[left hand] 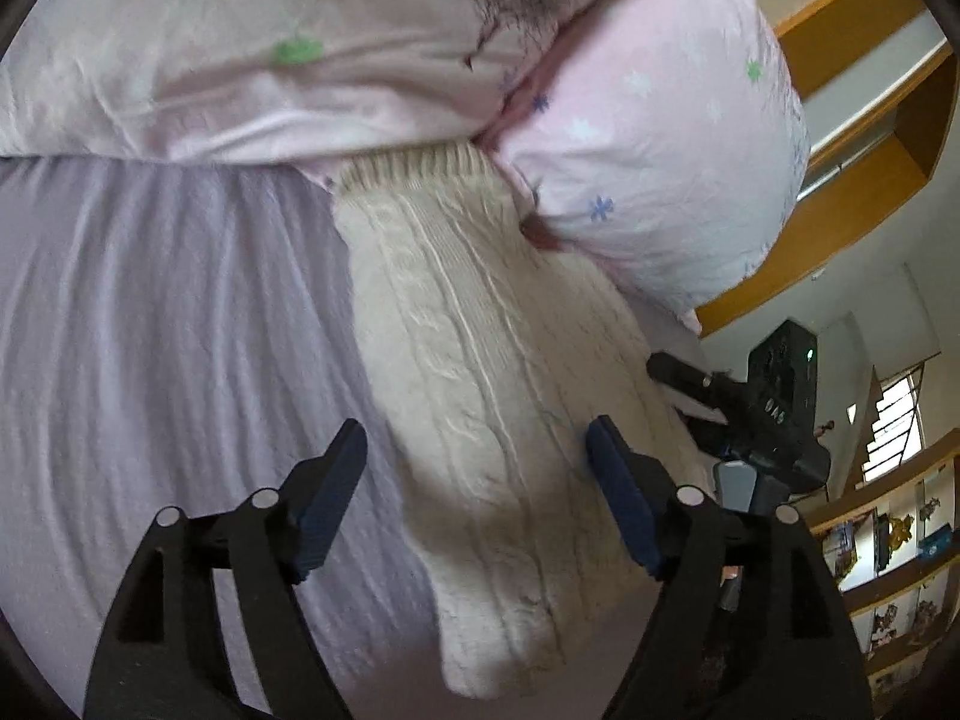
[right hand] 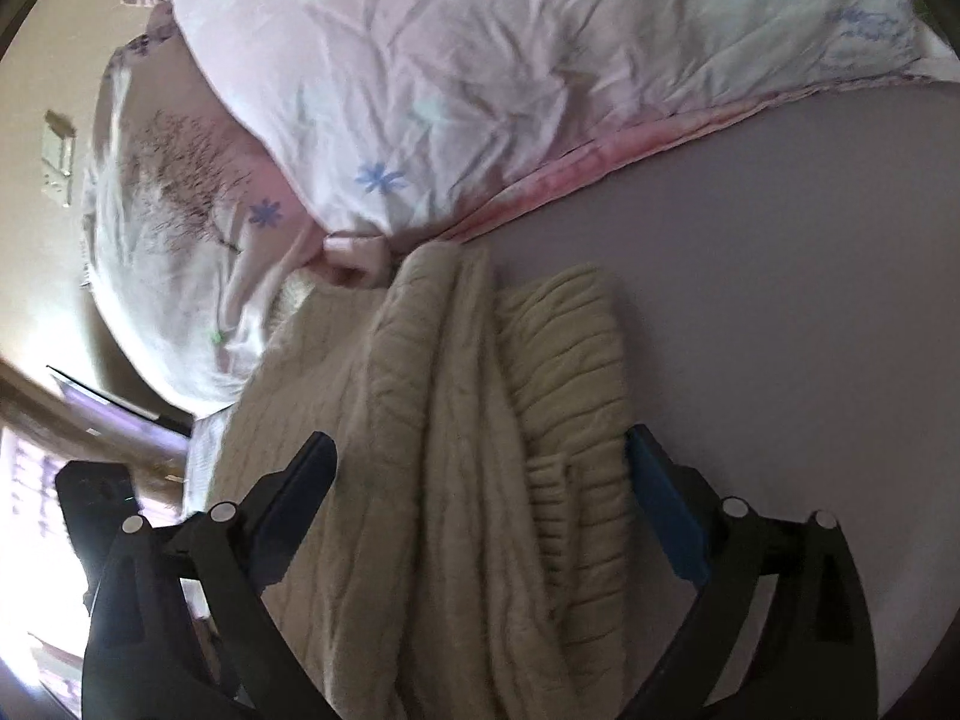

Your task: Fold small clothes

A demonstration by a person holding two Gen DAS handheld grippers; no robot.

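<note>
You are hovering both grippers, the left gripper (left hand: 477,450) and the right gripper (right hand: 480,459), spread wide and holding nothing, over the cream knit sweater (left hand: 480,360) lying on the lilac bedsheet (left hand: 150,330) against the pink duvet (left hand: 648,150). Closing now, you are risking pinching several bunched layers together, dragging the fold crooked. The right wrist view is showing the ribbed hem (right hand: 576,372) piled over itself, which the left view is missing.

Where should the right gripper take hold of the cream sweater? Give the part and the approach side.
Probably the ribbed edge of the sweater. That thick band lies bunched on the bed sheet, its sheet side uncovered. Bring the open right gripper in low from that side, one finger sliding under the band, one over.
</note>
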